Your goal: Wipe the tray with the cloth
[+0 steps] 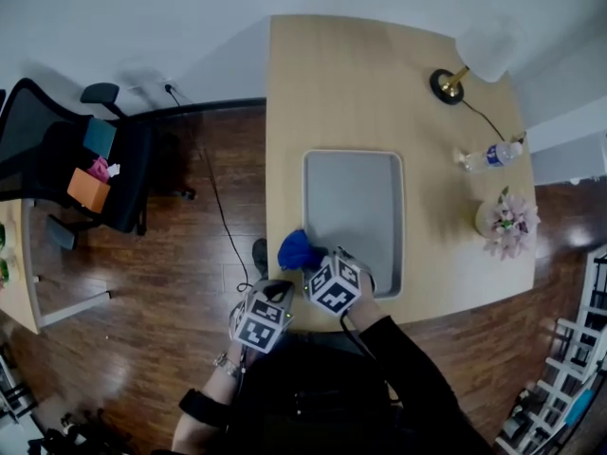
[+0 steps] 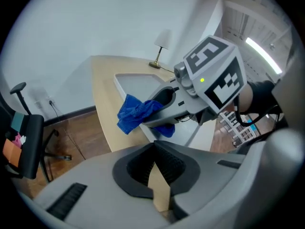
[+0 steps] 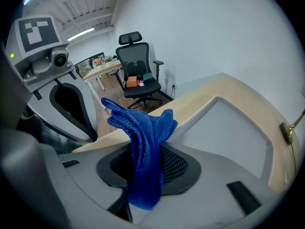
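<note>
Right gripper [image 3: 145, 171] clamped on bunched blue microfibre cloth [image 3: 143, 132]. Folds hanging over edge of light wooden table [image 1: 379, 83], just beside near left corner of shallow grey rectangular tray [image 1: 353, 207].
Left gripper [image 2: 155, 149] just beside right one, tips drawn together, nothing between.
Judged step: carrying cloth to tray, wiping not yet begun.
Next move: lower cloth onto tray floor, press, sweep across.
Likeliest hindrance: left gripper crowding stroke.
White-shaded lamp [image 1: 471, 60], plastic water bottle [image 1: 491, 155] and potted flowers [image 1: 507, 221] well apart along table's right side. Black office chair [image 1: 66, 159] on floor.
</note>
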